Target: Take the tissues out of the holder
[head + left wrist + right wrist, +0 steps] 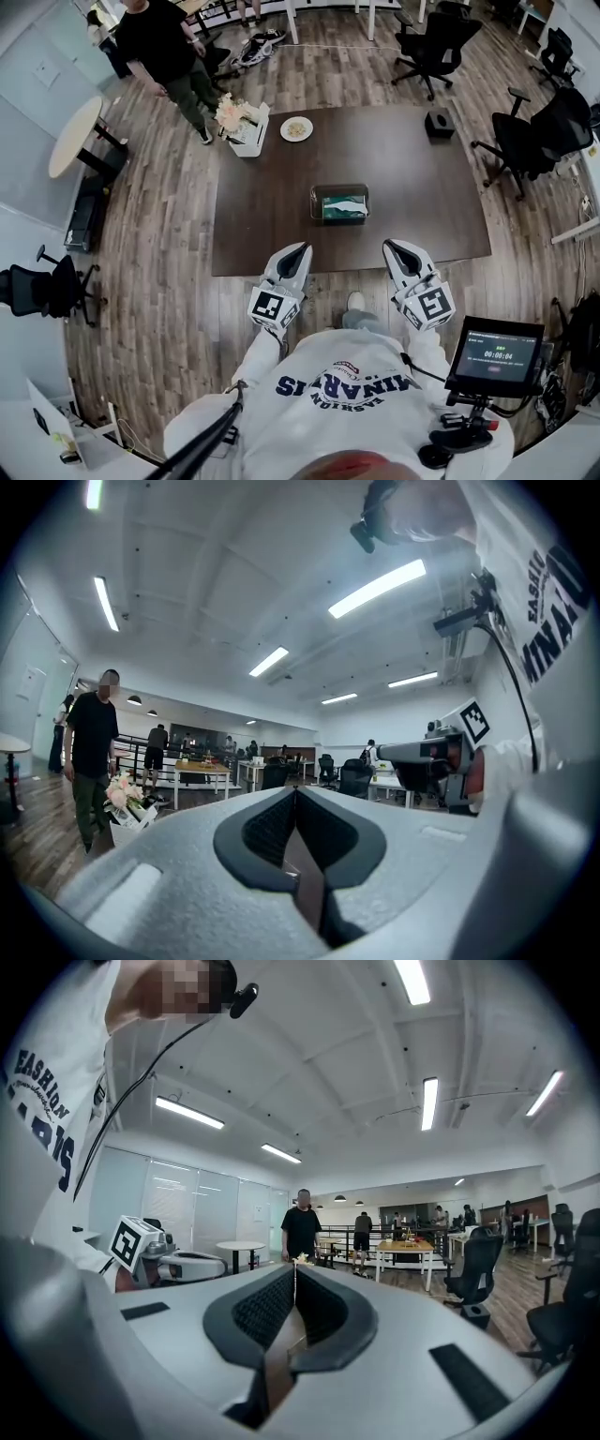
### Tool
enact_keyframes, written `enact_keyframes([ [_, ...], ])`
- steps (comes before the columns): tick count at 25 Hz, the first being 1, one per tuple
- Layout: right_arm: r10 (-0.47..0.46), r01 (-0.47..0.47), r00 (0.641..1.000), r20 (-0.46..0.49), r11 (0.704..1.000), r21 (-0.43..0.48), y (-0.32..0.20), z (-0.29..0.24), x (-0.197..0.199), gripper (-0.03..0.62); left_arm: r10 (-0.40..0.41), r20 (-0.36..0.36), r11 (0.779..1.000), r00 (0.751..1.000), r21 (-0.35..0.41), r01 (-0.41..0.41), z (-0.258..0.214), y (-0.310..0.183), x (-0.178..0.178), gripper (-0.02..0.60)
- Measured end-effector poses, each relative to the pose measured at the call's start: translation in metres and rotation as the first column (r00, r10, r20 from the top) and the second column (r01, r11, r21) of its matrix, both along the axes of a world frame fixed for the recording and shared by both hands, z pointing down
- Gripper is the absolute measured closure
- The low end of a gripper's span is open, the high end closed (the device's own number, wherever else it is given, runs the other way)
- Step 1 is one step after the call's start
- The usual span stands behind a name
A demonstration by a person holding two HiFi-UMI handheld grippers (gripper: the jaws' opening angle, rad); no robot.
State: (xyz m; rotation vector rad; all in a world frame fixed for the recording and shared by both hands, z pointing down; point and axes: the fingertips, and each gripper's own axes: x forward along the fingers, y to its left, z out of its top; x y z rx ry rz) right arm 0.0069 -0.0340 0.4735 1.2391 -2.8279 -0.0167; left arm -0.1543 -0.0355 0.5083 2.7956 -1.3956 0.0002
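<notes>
A rectangular tissue holder (339,203) with a pale tissue showing in its top stands near the middle of the dark brown table (272,225). My left gripper (298,251) hovers over the table's near edge, left of the holder, jaws shut and empty. My right gripper (392,247) is level with it on the right, also shut with nothing held. Both point toward the far side. In the left gripper view the jaws (296,793) meet at their tips; in the right gripper view the jaws (294,1269) meet likewise. The holder is hidden in both gripper views.
A white box with flowers (246,124), a plate (296,128) and a small black box (439,123) stand on the far side of the table. A person in black (169,52) stands at the far left corner. Office chairs (539,136) are on the right, and a monitor on a stand (494,354) is beside me.
</notes>
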Motion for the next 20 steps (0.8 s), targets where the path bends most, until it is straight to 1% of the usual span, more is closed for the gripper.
enact_keyframes([
  [3, -0.013, 0.013, 1.0, 0.011, 1.0, -0.013, -0.058, 0.004, 0.023, 0.585, 0.0, 0.014, 1.0, 1.0, -0.006, 0.0, -0.001, -0.053, 0.027, 0.574],
  [5, -0.017, 0.018, 1.0, 0.017, 1.0, -0.02, -0.081, 0.004, 0.031, 0.585, -0.002, 0.019, 1.0, 1.0, -0.006, 0.002, -0.005, -0.075, 0.036, 0.574],
  [9, -0.038, 0.038, 0.999, 0.021, 0.999, -0.016, -0.08, 0.004, 0.025, 0.585, -0.013, 0.026, 1.0, 1.0, 0.003, 0.013, -0.009, -0.073, 0.033, 0.574],
  [13, -0.059, 0.059, 0.998, 0.024, 0.998, -0.022, -0.084, 0.004, 0.019, 0.585, -0.032, 0.03, 0.999, 0.999, -0.011, 0.033, -0.009, -0.074, 0.03, 0.574],
  [17, -0.092, 0.093, 0.995, 0.027, 0.995, -0.03, -0.104, 0.003, 0.022, 0.585, -0.054, 0.037, 0.998, 0.998, -0.022, 0.055, -0.014, -0.09, 0.034, 0.574],
  [20, -0.104, 0.105, 0.994, 0.032, 0.994, -0.03, -0.129, 0.012, 0.023, 0.585, -0.067, 0.041, 0.997, 0.997, -0.042, 0.069, -0.003, -0.108, 0.035, 0.574],
])
